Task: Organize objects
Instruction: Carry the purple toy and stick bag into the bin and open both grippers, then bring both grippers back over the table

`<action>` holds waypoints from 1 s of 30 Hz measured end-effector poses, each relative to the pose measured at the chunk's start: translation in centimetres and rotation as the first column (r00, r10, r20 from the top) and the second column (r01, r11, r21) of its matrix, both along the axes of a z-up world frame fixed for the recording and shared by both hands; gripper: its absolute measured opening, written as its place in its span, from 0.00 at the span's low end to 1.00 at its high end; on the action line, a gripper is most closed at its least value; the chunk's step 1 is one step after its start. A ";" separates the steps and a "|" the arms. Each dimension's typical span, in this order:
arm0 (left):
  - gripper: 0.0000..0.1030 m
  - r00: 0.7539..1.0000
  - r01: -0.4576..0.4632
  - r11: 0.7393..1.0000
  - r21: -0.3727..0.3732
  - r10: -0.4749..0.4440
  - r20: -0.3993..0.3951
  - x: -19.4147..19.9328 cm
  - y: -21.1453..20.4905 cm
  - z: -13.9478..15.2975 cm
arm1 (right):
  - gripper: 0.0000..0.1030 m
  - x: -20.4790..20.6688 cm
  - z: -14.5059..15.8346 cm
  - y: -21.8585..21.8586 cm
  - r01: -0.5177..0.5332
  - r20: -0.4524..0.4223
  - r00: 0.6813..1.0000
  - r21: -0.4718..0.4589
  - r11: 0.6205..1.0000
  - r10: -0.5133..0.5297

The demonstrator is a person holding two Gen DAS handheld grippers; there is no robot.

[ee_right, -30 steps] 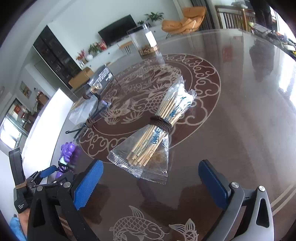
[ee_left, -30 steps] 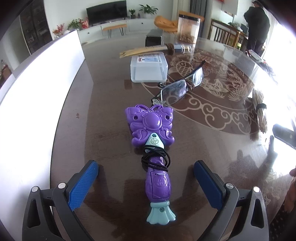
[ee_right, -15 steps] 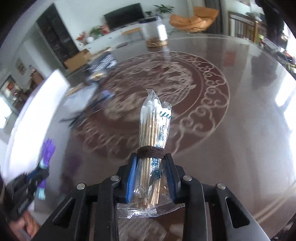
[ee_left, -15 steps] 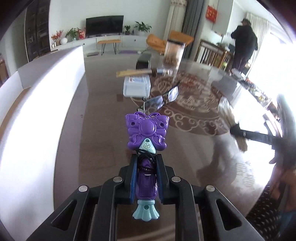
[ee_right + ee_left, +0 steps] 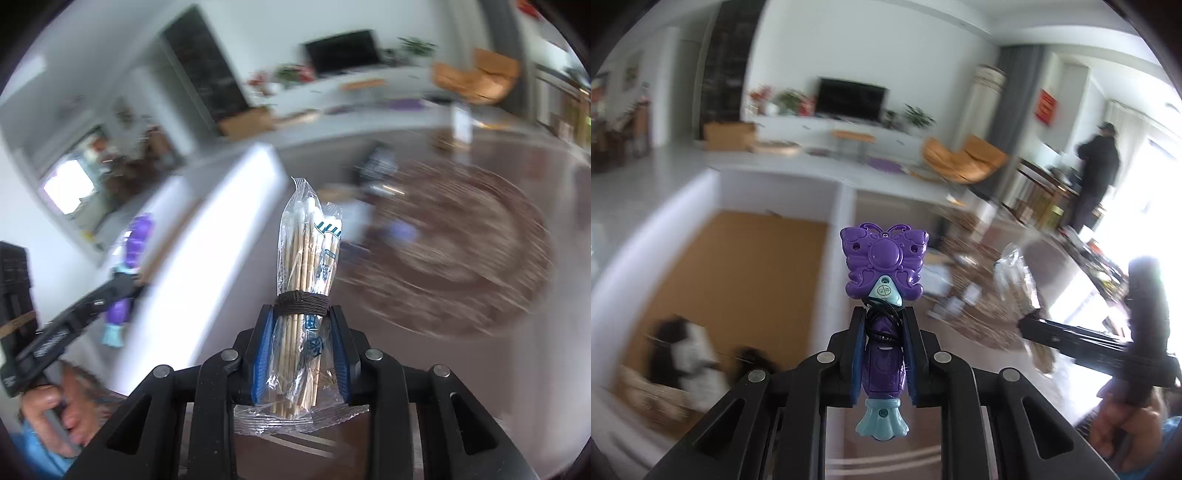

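My left gripper [image 5: 882, 325] is shut on a purple butterfly toy wand [image 5: 884, 266] with a teal tail and a black cord round its handle. It holds the wand in the air beside a white-walled box [image 5: 842, 206] with a brown floor. My right gripper [image 5: 301, 325] is shut on a bundle of cotton swabs [image 5: 306, 251] in clear plastic, tied with a dark band, lifted above the table. The wand also shows in the right wrist view [image 5: 129, 266], to the left. The swab bundle shows blurred in the left wrist view [image 5: 1015, 280].
The dark round table [image 5: 498, 280] with a pale swirl pattern lies to the right. Dark and white items [image 5: 690, 354] lie blurred in the box. Small items [image 5: 942, 273] sit blurred on the table. A person [image 5: 1097, 170] stands at the far right.
Both grippers closed on their objects and lifted them off the table. Both have swung left toward the white box; the views are motion-blurred.
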State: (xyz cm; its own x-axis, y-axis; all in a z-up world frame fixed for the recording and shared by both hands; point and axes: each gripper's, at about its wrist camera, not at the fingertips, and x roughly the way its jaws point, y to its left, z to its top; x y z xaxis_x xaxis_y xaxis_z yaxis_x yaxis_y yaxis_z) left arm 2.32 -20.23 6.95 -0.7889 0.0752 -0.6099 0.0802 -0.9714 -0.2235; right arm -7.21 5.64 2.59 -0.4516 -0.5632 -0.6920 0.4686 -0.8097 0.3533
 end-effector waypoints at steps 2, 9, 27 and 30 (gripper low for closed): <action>0.18 0.997 -0.072 0.997 -0.042 0.072 -0.002 0.7 -3.2 0.9 | 0.29 0.4 1.9 -3.6 -0.079 -0.019 0.997 -0.038 0.996 0.078; 0.20 0.935 -0.215 0.959 -0.183 0.256 0.246 -2.0 -11.9 -2.7 | 0.31 0.9 5.1 -18.8 -0.327 -0.092 0.940 0.033 0.945 0.328; 0.87 0.991 0.081 0.990 -0.119 -0.068 0.112 -2.2 4.5 -1.0 | 1.00 -2.0 -5.0 -2.0 0.110 -0.234 0.971 0.294 0.950 -0.040; 0.88 0.970 0.210 0.969 -0.129 -0.189 0.155 -3.2 10.8 -3.2 | 1.00 -2.6 -9.1 3.5 0.216 -0.189 0.970 0.375 0.902 -0.153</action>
State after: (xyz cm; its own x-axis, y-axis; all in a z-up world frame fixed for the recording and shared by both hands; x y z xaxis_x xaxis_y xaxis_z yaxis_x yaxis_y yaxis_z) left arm -0.89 -9.45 3.72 -0.6721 0.1263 -0.7296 -0.0978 -0.9919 -0.0815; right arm -9.85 9.14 -6.53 -0.6377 -0.1586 -0.7538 0.3199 -0.9447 -0.0718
